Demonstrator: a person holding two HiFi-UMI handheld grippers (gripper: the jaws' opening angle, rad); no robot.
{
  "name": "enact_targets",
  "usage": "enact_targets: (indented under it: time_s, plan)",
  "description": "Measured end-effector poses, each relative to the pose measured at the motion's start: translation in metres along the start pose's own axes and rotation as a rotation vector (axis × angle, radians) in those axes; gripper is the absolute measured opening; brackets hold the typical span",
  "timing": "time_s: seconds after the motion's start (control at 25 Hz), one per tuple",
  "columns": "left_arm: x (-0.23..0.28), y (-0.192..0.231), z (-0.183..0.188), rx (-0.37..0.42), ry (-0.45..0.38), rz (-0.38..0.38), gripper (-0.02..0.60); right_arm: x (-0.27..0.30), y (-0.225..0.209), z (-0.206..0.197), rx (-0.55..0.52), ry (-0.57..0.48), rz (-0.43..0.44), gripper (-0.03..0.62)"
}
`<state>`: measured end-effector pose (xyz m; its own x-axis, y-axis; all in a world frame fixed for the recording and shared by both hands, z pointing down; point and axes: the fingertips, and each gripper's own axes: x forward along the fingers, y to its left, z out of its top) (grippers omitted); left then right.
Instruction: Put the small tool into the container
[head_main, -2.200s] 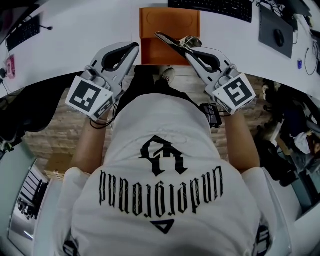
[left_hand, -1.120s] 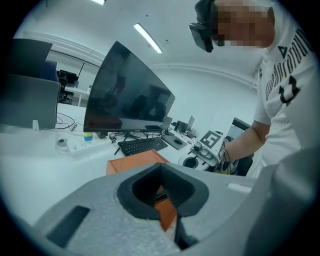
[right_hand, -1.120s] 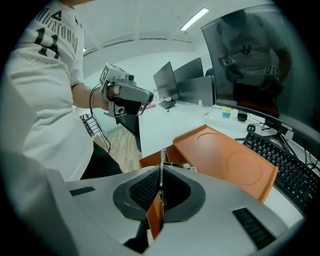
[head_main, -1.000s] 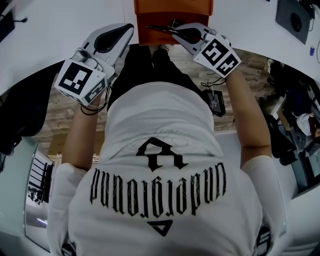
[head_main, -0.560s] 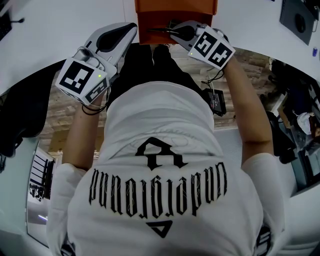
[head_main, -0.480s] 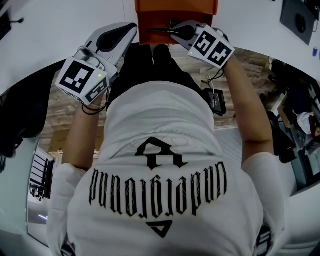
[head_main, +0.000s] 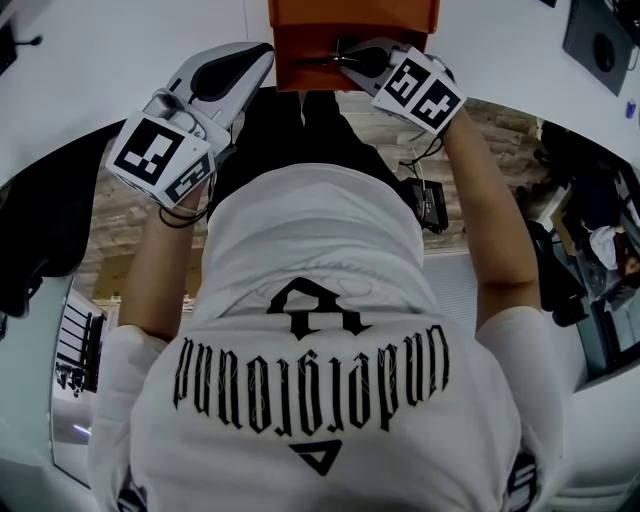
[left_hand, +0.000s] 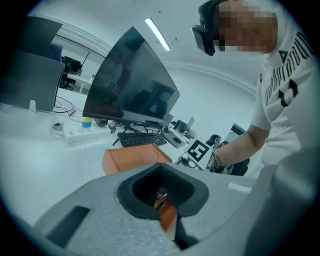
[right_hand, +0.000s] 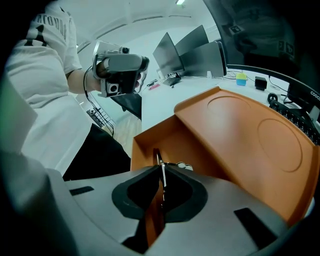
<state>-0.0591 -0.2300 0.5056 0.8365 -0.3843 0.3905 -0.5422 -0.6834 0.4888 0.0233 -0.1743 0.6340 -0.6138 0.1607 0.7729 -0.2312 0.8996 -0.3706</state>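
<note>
Head view looks down over the person's white shirt to the desk (head_main: 90, 70) at 12 o'clock. At about 11 o'clock the left gripper (head_main: 264, 52) hangs at the desk edge, just beside the container's left wall. Its own view shows the left gripper (left_hand: 161, 167) with jaws pressed together on nothing; only orange shows through the window behind its tips.

At 12 o'clock sits the orange container (head_main: 350, 25), its near compartment open toward the person. The small tool (head_main: 315, 61) hangs over that compartment, a slim dark sliver pointing toward 9 o'clock out of the right gripper (head_main: 346, 58). Whether its tip touches the container cannot be told.

Right gripper view gives the grip best: the jaws are pinched flat on the small tool (right_hand: 158, 157), which stands edge-on between them and pokes out past the tips toward the open compartment of the container (right_hand: 150, 137).

The tool looks light, stiff and smooth, probably metal. So narrow a piece would likely swivel or slide in a loose pinch. A hold across its flat sides near the middle seems safest. Being light and rigid, it should drop cleanly once released low inside the walls.
</note>
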Motion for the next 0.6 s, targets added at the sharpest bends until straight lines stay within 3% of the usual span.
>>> enact_targets:
  time_s: [0.6]
  plan:
    - [0.002,0.002,-0.006,-0.024,-0.004,-0.005,0.015,0.012,-0.006,0.001,-0.014,0.021,-0.042,0.035]
